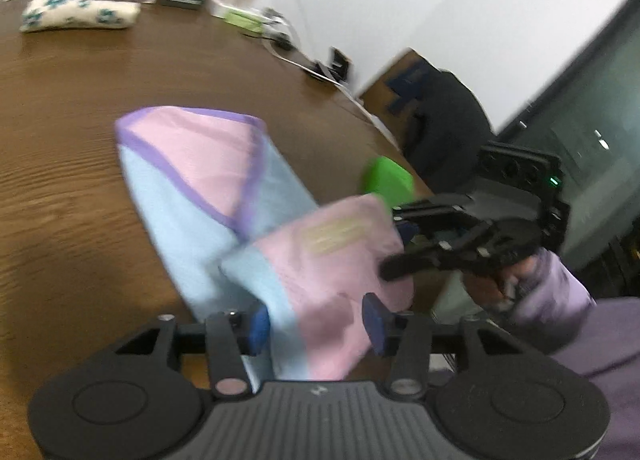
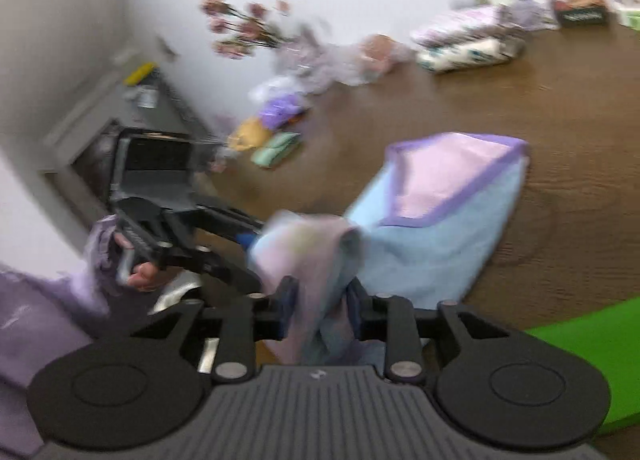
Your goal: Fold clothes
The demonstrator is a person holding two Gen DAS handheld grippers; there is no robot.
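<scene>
Blurred garment (image 1: 224, 196), near edge hidden behind right claw (image 2: 320, 312)

A plain white wall (image 1: 400, 0) is running behind a wide brown wood-grain table (image 1: 60, 180), and dark glass panelling (image 1: 592, 120) is reflecting small ceiling lights at the right of the left wrist view. A dark chair (image 1: 452, 128) is standing at the table's far edge, beside what may be a cardboard box (image 1: 396, 88), though blur is softening it. In the right wrist view, a grey cabinet (image 2: 120, 112) is sitting in the corner against the white wall, with pink flowers (image 2: 240, 28) leaning nearby.
</scene>
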